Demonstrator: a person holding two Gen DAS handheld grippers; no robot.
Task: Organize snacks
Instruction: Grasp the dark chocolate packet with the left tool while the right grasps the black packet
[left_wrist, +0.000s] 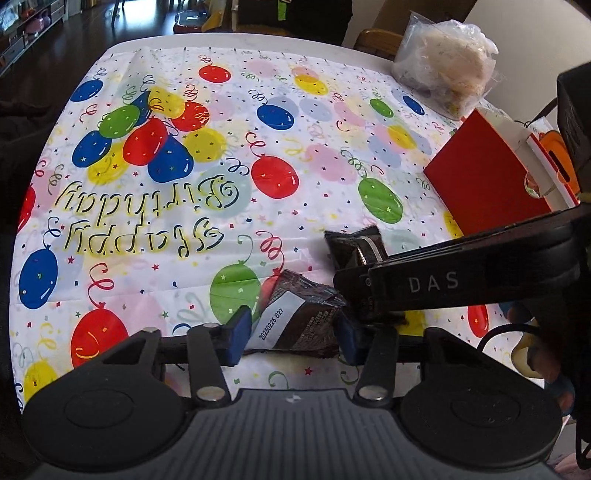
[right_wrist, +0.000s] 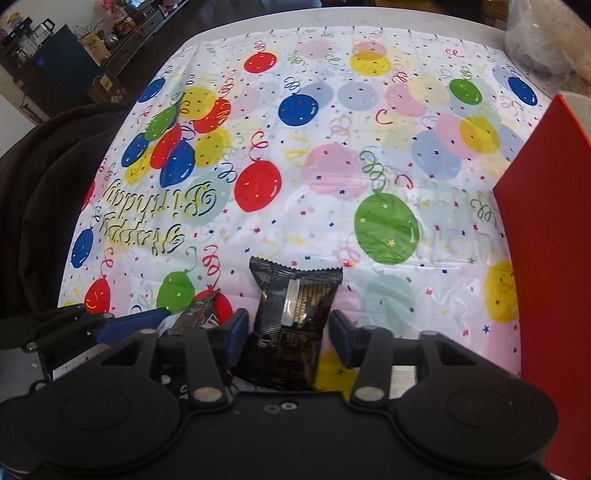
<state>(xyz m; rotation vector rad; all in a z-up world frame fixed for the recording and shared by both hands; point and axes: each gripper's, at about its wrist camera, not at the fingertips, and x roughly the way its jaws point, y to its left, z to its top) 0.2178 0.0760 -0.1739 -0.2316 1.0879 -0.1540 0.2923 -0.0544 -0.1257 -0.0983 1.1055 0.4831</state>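
My left gripper (left_wrist: 293, 334) is closed on a dark snack packet with a white date label (left_wrist: 299, 317), held just above the balloon tablecloth. My right gripper (right_wrist: 286, 338) has its blue pads on both sides of a black snack packet (right_wrist: 291, 317), which sticks forward between them. In the left wrist view the right gripper's arm reaches in from the right, with its black packet (left_wrist: 356, 247) at its tip. In the right wrist view the left gripper's packet (right_wrist: 194, 315) shows at the lower left. A red box (left_wrist: 484, 181) stands at the right, also seen in the right wrist view (right_wrist: 550, 240).
A clear plastic bag of pale snacks (left_wrist: 445, 62) lies at the table's far right corner. A wooden chair (left_wrist: 376, 42) stands behind it. A dark cloth (right_wrist: 48, 206) hangs at the table's left edge. The balloon tablecloth (left_wrist: 221, 206) covers the table.
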